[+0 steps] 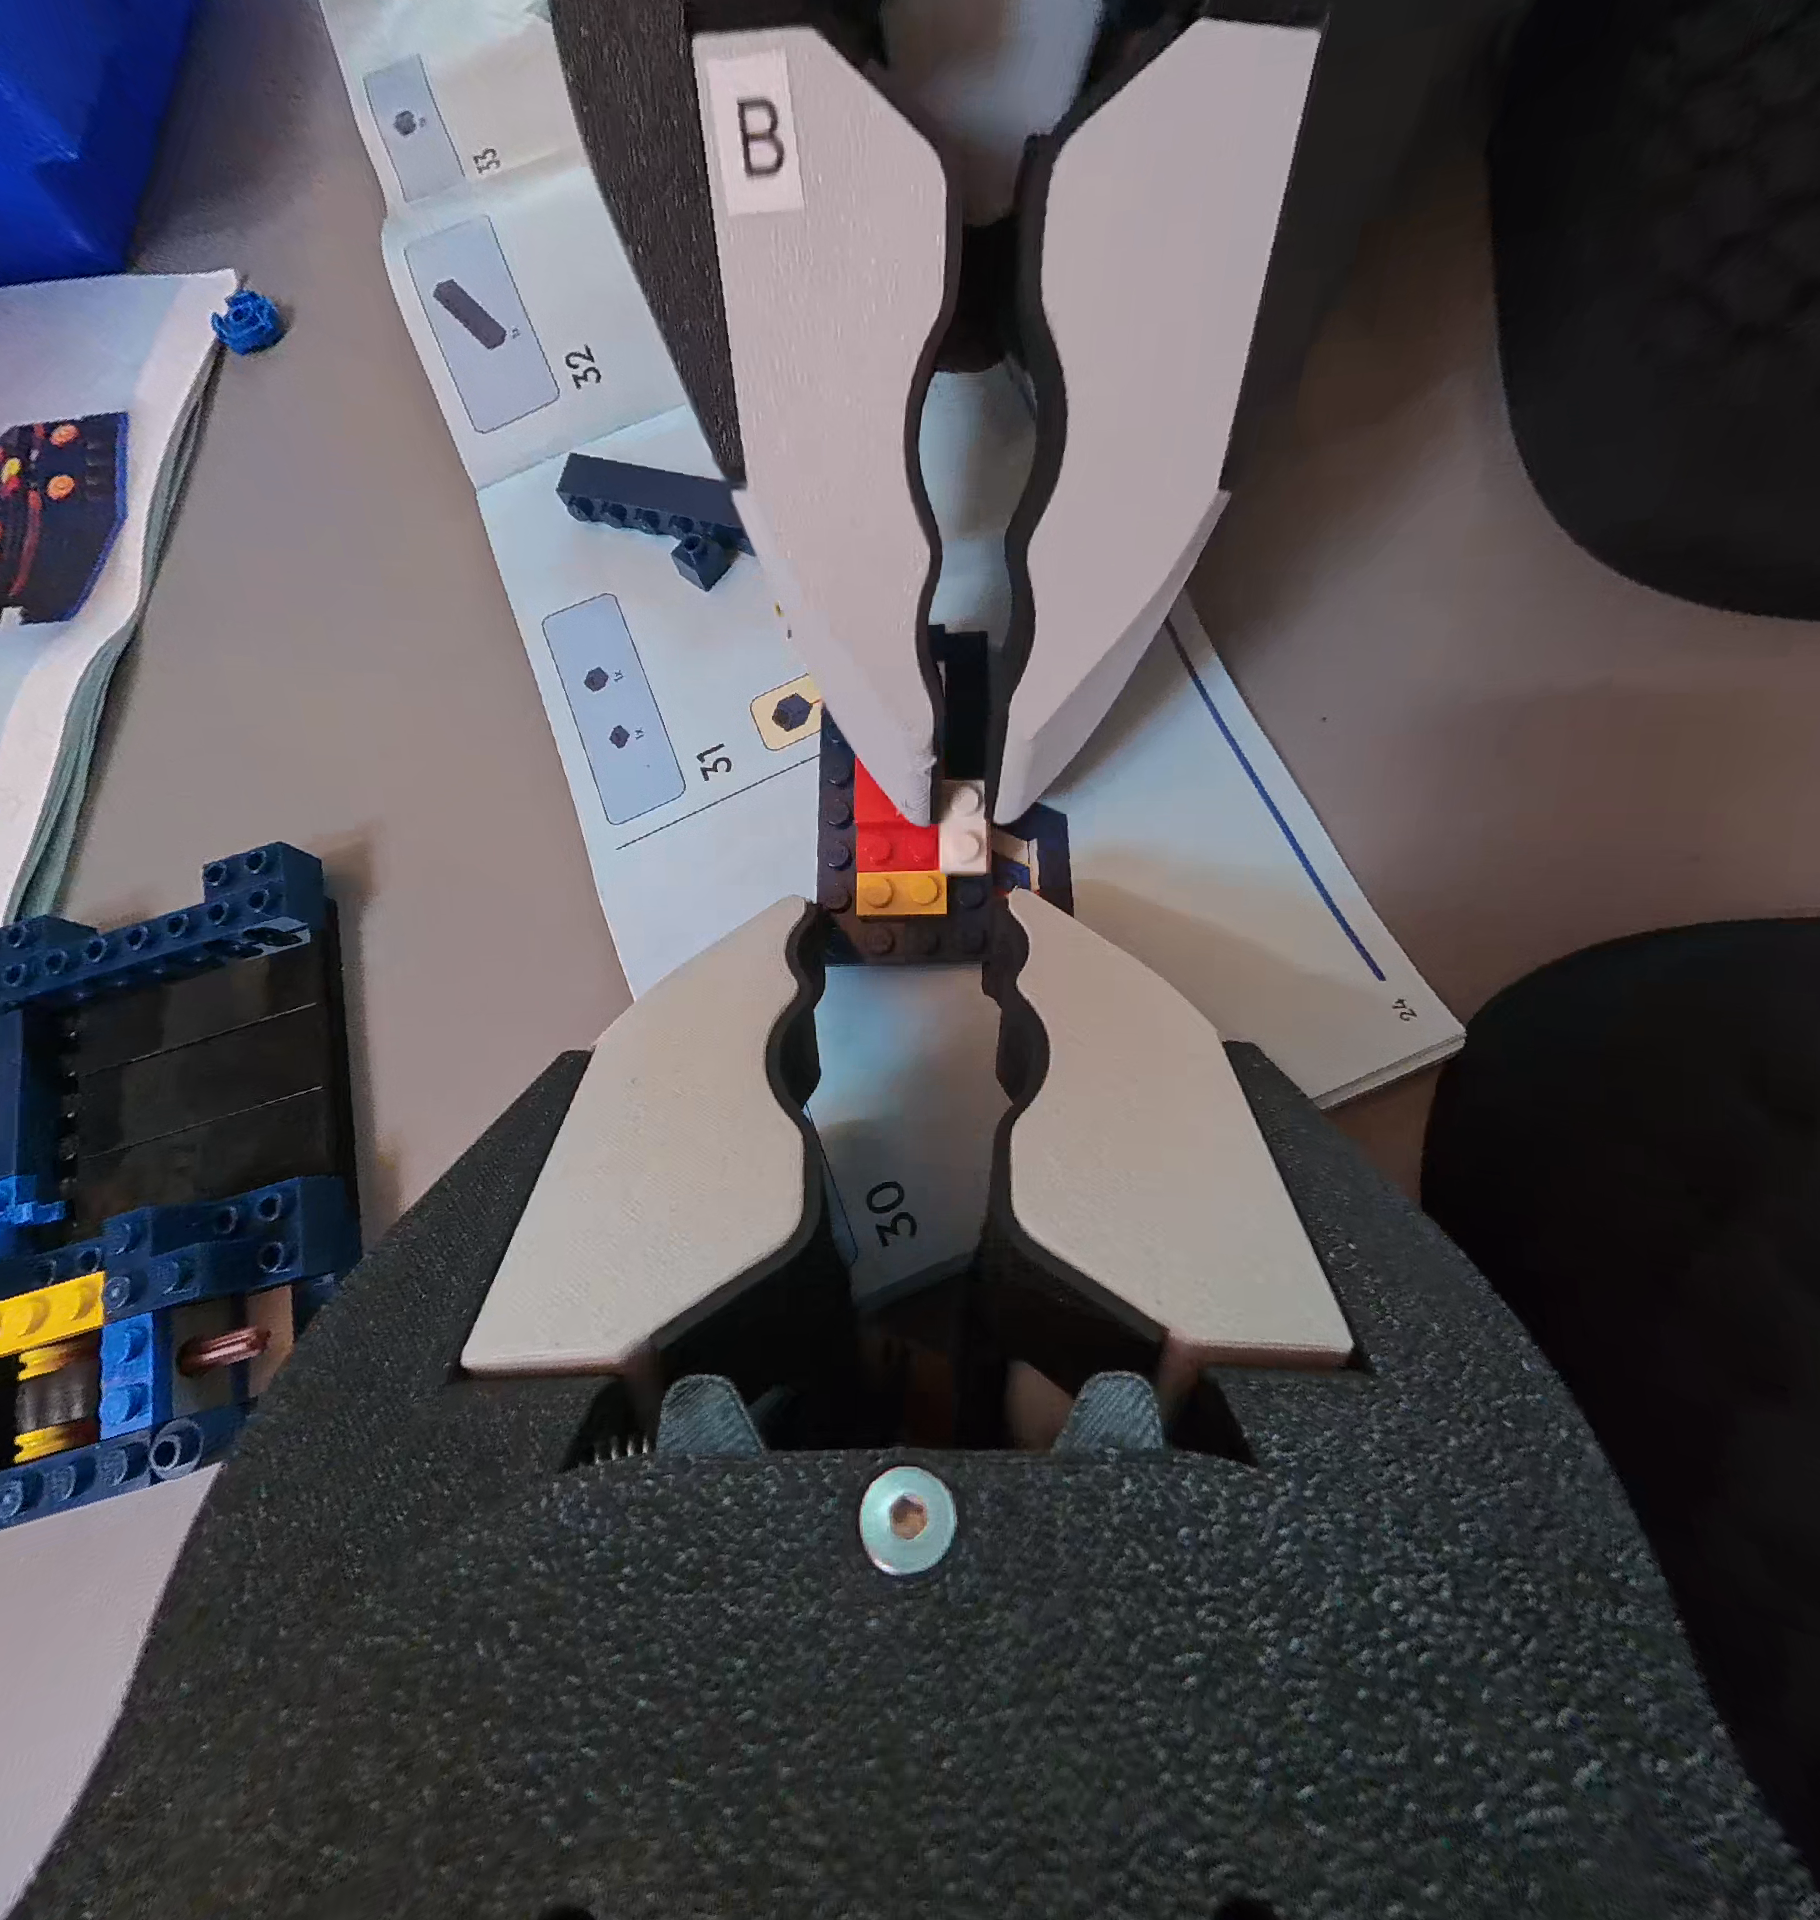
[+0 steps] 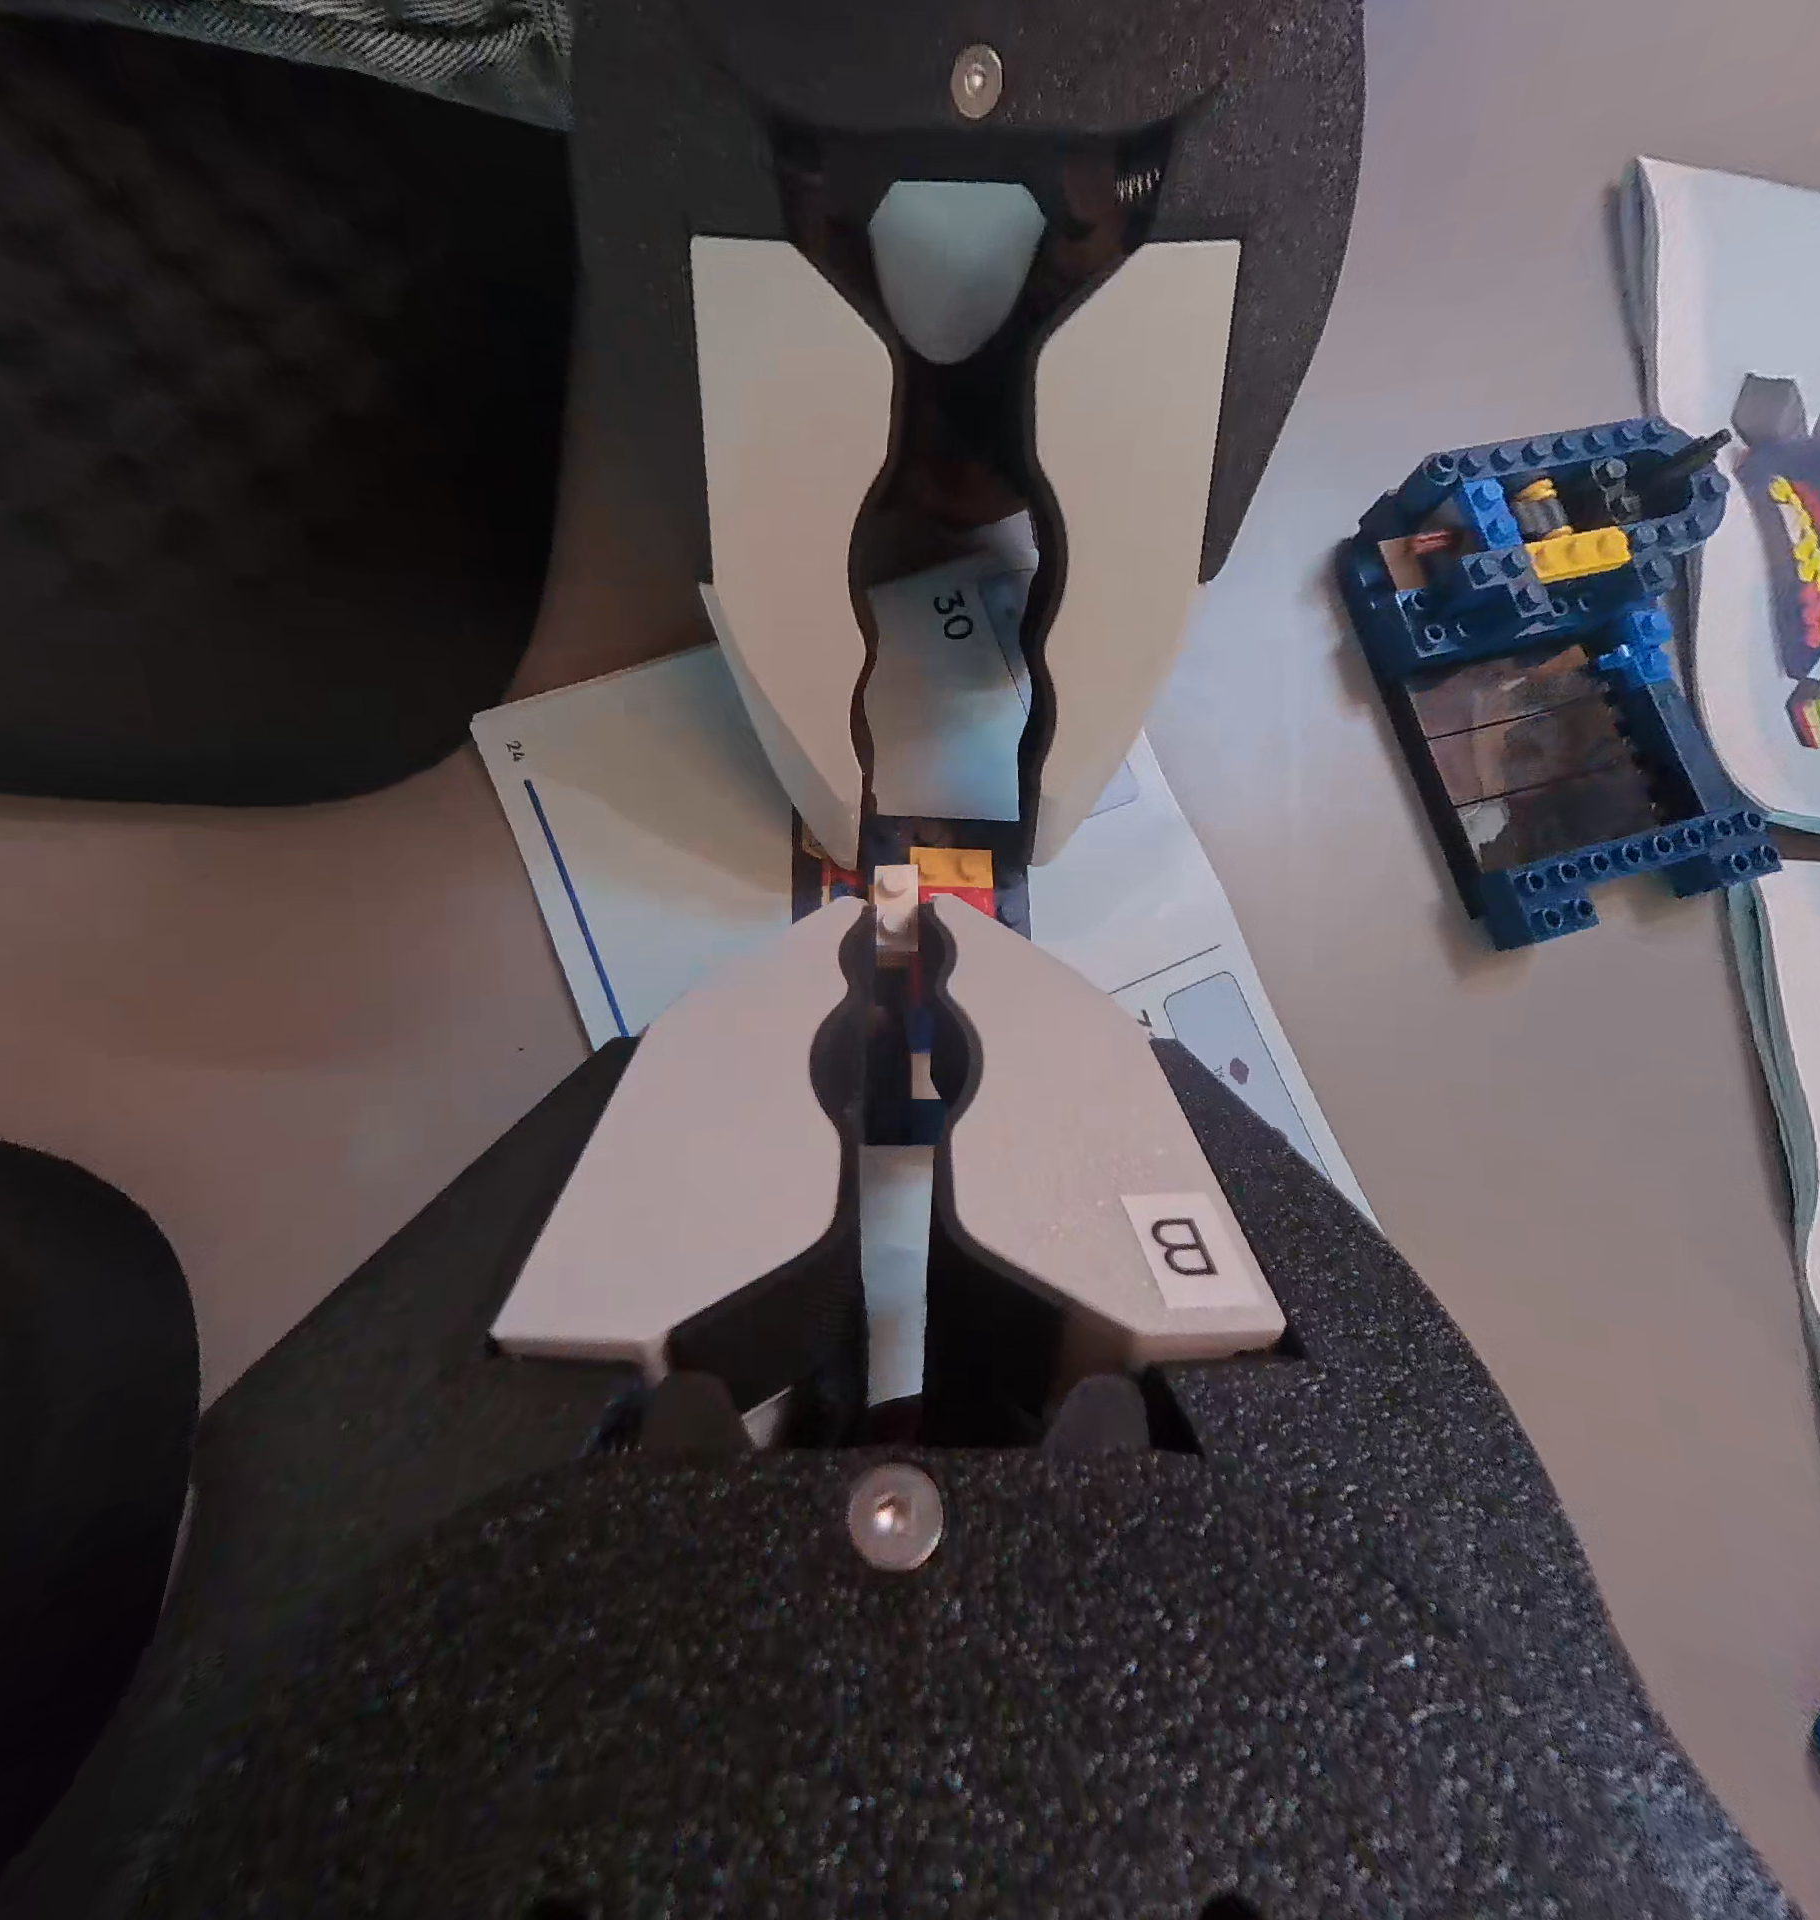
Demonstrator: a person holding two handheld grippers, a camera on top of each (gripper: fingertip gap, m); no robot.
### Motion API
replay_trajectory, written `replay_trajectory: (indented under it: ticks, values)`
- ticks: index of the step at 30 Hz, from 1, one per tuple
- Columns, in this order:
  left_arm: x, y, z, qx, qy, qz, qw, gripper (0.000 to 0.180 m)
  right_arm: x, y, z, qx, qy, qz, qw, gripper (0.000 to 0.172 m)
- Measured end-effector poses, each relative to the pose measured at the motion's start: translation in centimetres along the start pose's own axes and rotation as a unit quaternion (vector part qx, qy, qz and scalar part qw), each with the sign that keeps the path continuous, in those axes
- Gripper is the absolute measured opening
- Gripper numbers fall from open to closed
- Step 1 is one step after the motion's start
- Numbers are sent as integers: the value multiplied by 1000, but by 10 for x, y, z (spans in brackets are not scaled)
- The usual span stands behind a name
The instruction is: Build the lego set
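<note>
- Gripping a white brick (image 2: 893,896), your right claw (image 2: 895,920) is closed on it, one fingertip on each long side.
- The brick's long axis runs along the line of the right claw's fingers. One stud lies between the tips, and the other projects beyond them toward the left claw (image 1: 906,930).
- The brick sits over the dark blue plate (image 1: 836,854), beside the red bricks (image 1: 890,847) and just past the orange brick (image 1: 901,894) as the left wrist view shows it. Whether it is fully seated on the studs cannot be told.
- The plate lies flat on the open booklet (image 1: 1197,904), between the printed step panels and the blue line near the page edge. The booklet rests on the worktop (image 1: 366,727).
- Your left claw is spread to the plate's width. Its fingertips bracket the plate's near end, with the pads against its two long sides.
- The two claws face each other tip to tip along one line, which is also the plate's long axis. The right claw is the one at the white brick. The left stops short of it, with the orange brick between.
- The large blue build (image 1: 158,1039) stands well apart, off the booklet toward the worktop's side. A loose dark blue beam (image 1: 636,499) lies farther up the page.
</note>
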State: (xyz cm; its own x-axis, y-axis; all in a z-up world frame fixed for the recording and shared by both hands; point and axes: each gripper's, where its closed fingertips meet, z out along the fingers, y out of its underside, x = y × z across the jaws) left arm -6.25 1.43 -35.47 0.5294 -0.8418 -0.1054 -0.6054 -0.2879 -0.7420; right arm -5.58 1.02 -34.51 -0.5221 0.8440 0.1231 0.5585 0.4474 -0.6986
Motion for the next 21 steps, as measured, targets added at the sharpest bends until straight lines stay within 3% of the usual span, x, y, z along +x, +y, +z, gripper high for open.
replay_trajectory:
  ticks: [8,15,21]
  values:
    - [-1,2,-6,-1,0,4,1000,29,0,4,-1,-23,5,12,1000,7]
    - [5,-18,-11,55,5,39,998,9,1,4,-1,-31,-5,62,998,7]
    - [9,-16,2,32,2,56,998,5,1,4,-1,-32,-5,60,998,7]
